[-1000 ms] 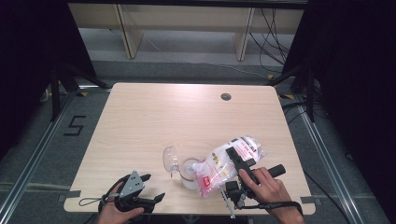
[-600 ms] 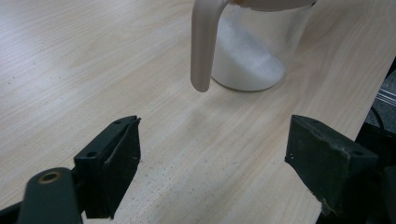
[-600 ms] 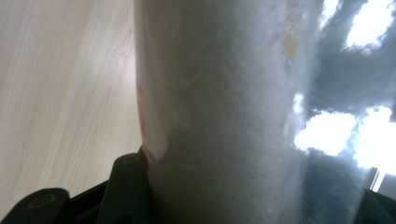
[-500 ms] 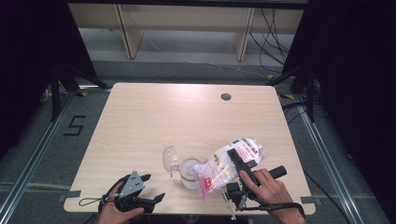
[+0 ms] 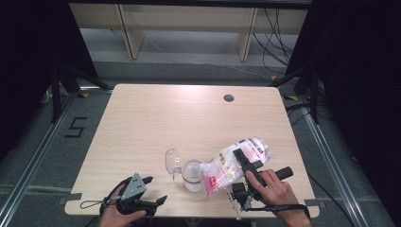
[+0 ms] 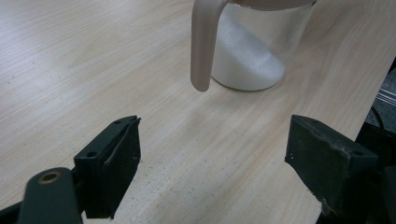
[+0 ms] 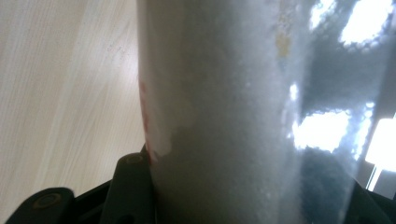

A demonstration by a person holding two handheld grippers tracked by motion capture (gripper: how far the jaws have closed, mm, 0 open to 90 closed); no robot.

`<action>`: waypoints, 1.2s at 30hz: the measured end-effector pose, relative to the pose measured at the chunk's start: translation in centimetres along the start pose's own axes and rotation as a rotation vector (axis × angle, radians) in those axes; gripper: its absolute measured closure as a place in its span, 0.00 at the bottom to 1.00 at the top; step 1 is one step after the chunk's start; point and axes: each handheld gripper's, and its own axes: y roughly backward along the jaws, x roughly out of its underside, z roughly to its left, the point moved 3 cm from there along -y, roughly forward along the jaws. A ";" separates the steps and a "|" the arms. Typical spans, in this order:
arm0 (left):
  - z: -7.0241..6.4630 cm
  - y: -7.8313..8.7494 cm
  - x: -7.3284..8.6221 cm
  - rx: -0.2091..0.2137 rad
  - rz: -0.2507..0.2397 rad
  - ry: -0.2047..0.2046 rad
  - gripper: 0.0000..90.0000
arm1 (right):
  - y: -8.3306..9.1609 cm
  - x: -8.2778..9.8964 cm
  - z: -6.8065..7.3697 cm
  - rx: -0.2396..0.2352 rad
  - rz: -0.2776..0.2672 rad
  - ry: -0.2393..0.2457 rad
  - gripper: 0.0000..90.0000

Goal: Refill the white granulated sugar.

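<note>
The bag [image 5: 232,163] of white granules, clear plastic with red print, is tilted over the glass jug [image 5: 191,175] near the front edge of the wooden table [image 5: 189,118], its lower end touching or just above the jug's mouth and its upper end slanting up and to the right. The right gripper [image 5: 243,158] is clamped across the bag's upper half, held by the person's right hand [image 5: 272,189]; in the right gripper view the bag [image 7: 243,112] presses close against the camera, its grainy contents showing through the film, with one black jaw at its left. The jaws have just been closing a little on the bag. The jug stands upright, with white powder heaped in its bottom and, in the left gripper view, its pale handle [image 6: 203,44] hanging toward the camera. The left gripper [image 5: 149,194] rests at the table's front edge, left of the jug and apart from it, its jaws wide and empty.
</note>
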 end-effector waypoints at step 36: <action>0.0 0.1 0.0 0.003 -0.002 -0.008 0.20 | 0.4 -1.0 0.3 -0.008 -0.071 -0.006 0.68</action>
